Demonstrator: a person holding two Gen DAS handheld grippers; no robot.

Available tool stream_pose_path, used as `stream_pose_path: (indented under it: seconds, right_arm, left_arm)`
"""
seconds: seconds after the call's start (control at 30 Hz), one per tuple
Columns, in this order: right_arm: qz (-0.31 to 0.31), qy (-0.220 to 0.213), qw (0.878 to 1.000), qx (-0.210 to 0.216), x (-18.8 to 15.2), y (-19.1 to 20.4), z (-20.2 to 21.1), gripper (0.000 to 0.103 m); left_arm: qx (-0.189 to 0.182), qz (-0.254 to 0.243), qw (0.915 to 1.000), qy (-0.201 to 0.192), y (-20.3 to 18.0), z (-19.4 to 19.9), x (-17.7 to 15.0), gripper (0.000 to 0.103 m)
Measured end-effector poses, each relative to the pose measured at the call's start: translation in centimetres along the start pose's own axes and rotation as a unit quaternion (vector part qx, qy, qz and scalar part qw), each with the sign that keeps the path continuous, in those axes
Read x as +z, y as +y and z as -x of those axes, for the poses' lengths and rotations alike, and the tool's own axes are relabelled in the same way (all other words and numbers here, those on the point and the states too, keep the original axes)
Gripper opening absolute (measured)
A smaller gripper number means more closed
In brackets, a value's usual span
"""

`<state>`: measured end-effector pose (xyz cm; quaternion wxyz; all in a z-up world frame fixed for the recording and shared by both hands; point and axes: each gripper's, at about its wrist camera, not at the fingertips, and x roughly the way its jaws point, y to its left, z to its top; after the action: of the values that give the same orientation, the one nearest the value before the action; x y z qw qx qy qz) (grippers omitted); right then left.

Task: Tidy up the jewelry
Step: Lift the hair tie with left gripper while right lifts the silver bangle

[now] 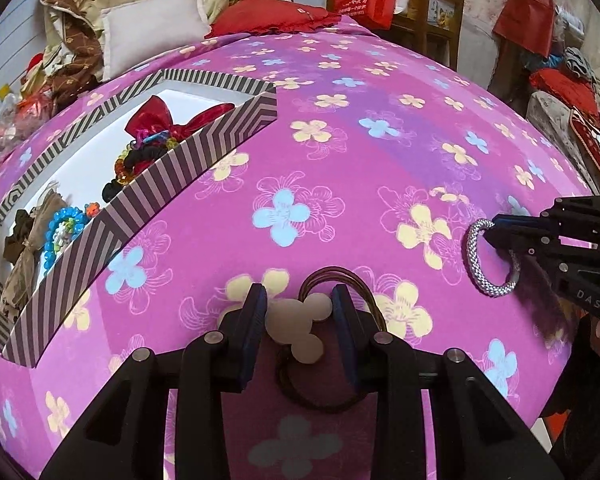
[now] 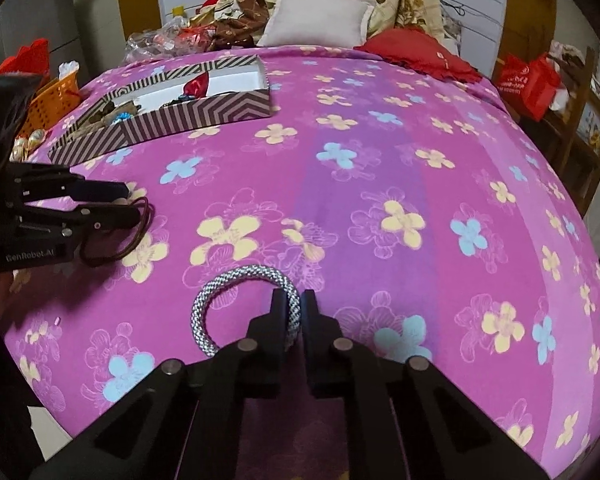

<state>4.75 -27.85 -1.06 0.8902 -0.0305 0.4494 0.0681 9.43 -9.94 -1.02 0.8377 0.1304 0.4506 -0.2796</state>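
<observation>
From my left wrist camera, my left gripper (image 1: pixel 300 312) is clamped on a brown hair tie (image 1: pixel 342 280) with a pale flower charm (image 1: pixel 300 328) between the pads, near the bed's (image 1: pixel 340 160) front edge. The striped box (image 1: pixel 172 168) of jewelry lies toward the left edge, its long side running back and rightward. To the right, my right gripper (image 1: pixel 490 234) pinches the silver bangle (image 1: pixel 486 260).

From my right wrist camera, the jaws are together on the bangle's (image 2: pixel 228 284) right side; the ring lies flat on the bedspread (image 2: pixel 380 180). At the left, my left gripper (image 2: pixel 130 204) holds the hair tie (image 2: pixel 116 254). The box (image 2: pixel 180 112) sits at the far left.
</observation>
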Motion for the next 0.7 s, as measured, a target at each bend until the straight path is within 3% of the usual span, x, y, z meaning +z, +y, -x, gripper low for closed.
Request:
stream_pose_path:
  seconds: [0.33, 0.7]
  right_arm:
    - [-0.024, -0.045, 0.999, 0.002, 1.5, 0.2, 1.3, 0.007]
    - [-0.039, -0.058, 0.998, -0.003, 2.5, 0.7, 1.5, 0.007]
  left_arm:
    - [-0.012, 0.019, 0.9997, -0.002, 0.7, 0.3, 0.1, 0.029]
    - [-0.036, 0.043, 0.9966, -0.061, 1.9, 3.9, 0.9, 0.029]
